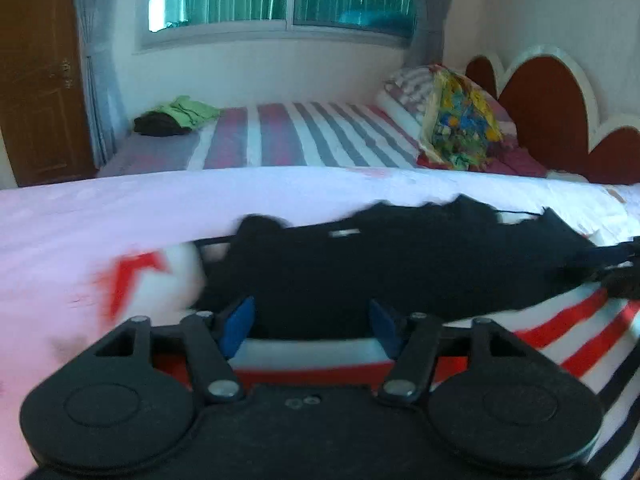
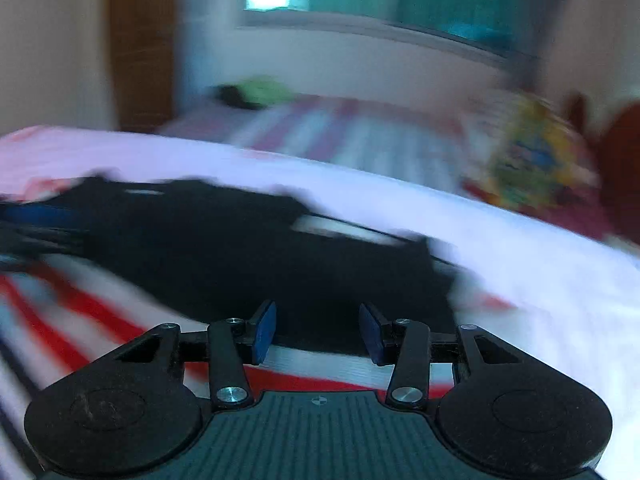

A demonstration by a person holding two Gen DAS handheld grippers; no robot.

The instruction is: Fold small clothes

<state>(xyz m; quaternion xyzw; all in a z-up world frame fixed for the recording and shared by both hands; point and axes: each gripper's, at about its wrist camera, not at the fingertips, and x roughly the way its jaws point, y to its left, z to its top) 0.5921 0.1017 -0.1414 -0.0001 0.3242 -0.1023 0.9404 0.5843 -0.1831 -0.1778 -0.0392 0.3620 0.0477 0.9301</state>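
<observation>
Black garment [image 1: 380,264] on red-striped white sheet [image 1: 568,332].

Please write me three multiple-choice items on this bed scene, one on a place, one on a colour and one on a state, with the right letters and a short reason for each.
1. Where does the green garment lie?
A. at the far corner of the striped bed, near the wooden door
B. on the patterned pillow
C. between the left gripper's pads

2. What colour is the garment spread just ahead of both grippers?
A. yellow
B. black
C. white

3. How do the jaws of the left gripper stand?
A. shut on the garment
B. shut on nothing
C. open, with a gap between the blue pads

Answers: 1 A, it sits on a dark pile at that corner; 2 B, the cloth is plainly black against the pale sheet; 3 C, the pads stand apart and press on nothing.
</observation>
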